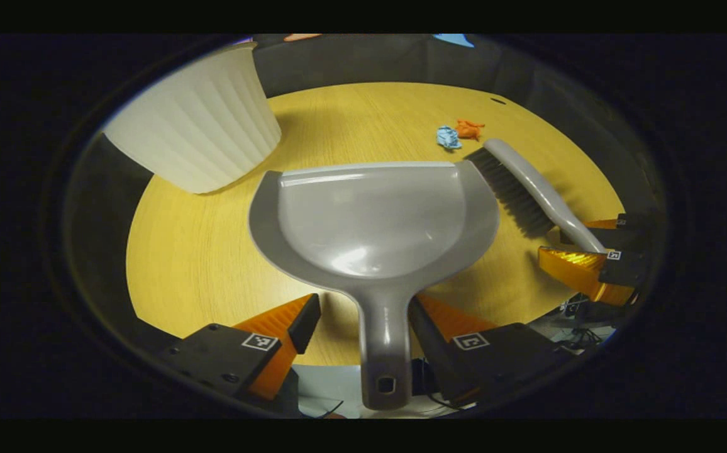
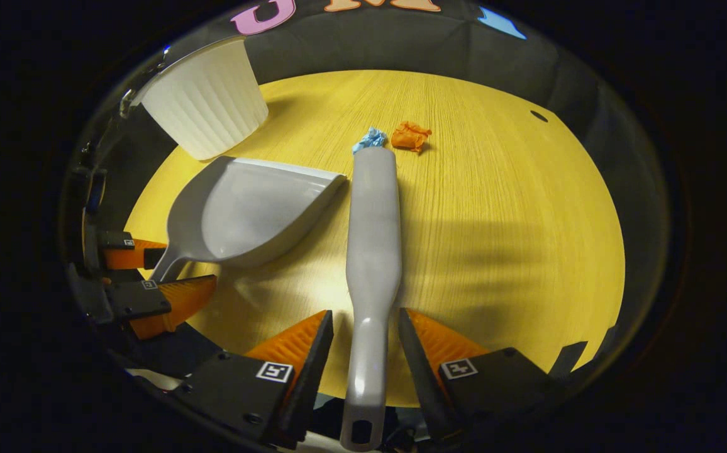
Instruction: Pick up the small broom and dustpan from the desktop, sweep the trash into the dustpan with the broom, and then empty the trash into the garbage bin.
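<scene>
Grey plastic on both sides of me: my left gripper [image 1: 363, 321] has its fingers spread around the dustpan [image 1: 373, 220] handle, one finger close against the handle's right side and the other standing off with a gap, so I'd call that straddling, not clamped. Over on my right gripper [image 2: 363, 336], same story with the broom [image 2: 373, 214]: the handle runs straight up between the fingers, with a sliver of space on each side, so nothing is squeezed yet as far as I can tell. Both tools lie flat on the yellow wooden table [image 2: 514, 220]. Now the line that matters: the broom's long axis points dead ahead of my right gripper, and right at its far tip sit the two bits of trash, the blue scrap [image 2: 370, 138] just touching or nearly touching the brush end, the orange scrap [image 2: 410, 136] just beside it to the right. The dustpan lies to the left of the broom, its open lip angled toward the brush head and nearly meeting it. The white ribbed garbage bin [image 1: 203, 126] stands beyond the pan on the left, nearer my left gripper. My read: close both grips first, then drag the trash leftward toward that lip.
</scene>
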Demonstrator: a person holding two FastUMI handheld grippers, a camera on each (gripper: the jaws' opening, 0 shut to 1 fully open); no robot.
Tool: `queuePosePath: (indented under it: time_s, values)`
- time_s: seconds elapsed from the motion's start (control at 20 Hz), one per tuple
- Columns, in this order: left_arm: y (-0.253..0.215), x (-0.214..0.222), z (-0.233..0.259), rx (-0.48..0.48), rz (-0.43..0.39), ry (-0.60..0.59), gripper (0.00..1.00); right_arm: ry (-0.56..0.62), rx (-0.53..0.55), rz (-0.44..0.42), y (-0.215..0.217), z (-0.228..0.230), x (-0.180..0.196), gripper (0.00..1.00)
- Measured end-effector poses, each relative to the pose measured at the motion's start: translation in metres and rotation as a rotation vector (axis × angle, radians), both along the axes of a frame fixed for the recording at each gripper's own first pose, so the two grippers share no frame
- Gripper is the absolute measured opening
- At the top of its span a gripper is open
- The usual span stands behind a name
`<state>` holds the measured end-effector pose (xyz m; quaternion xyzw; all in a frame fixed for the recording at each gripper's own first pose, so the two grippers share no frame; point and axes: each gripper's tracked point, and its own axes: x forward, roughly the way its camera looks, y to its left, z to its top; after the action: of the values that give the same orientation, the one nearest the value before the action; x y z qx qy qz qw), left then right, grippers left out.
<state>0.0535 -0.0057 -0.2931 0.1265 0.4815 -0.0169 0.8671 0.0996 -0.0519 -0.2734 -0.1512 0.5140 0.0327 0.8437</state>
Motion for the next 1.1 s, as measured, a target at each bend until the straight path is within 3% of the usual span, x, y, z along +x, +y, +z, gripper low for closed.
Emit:
queuePosePath:
  time_s: [0.05,0.1,0.15,0.2,0.4,0.6,0.8,1.1]
  values:
    - [-0.003,-0.003,-0.004,-0.018,0.000,0.030,0.73,-0.003,0.008,-0.009,-0.001,-0.001,0.002,0.68]
    - [-0.008,-0.005,-0.003,-0.041,0.004,0.032,0.65,-0.006,0.008,-0.024,-0.004,-0.004,0.005,0.43]
    - [-0.006,-0.006,-0.002,-0.028,0.017,0.040,0.48,0.000,0.013,-0.032,-0.004,-0.001,0.003,0.31]
    - [-0.005,-0.006,-0.004,-0.023,0.007,0.052,0.31,0.002,0.014,-0.039,-0.004,0.000,0.003,0.31]
    - [-0.003,-0.003,-0.004,-0.033,0.005,0.051,0.30,-0.006,0.009,-0.044,-0.006,0.004,0.002,0.24]
    - [0.001,-0.004,0.012,-0.042,-0.053,0.027,0.29,-0.025,0.063,-0.047,0.002,0.017,0.003,0.27]
    - [0.010,0.001,0.033,-0.054,-0.187,-0.012,0.29,-0.103,0.078,-0.058,-0.002,0.052,0.015,0.27]
    - [0.020,0.017,0.044,0.043,-0.376,-0.034,0.28,-0.212,0.016,-0.085,-0.038,0.103,0.062,0.27]
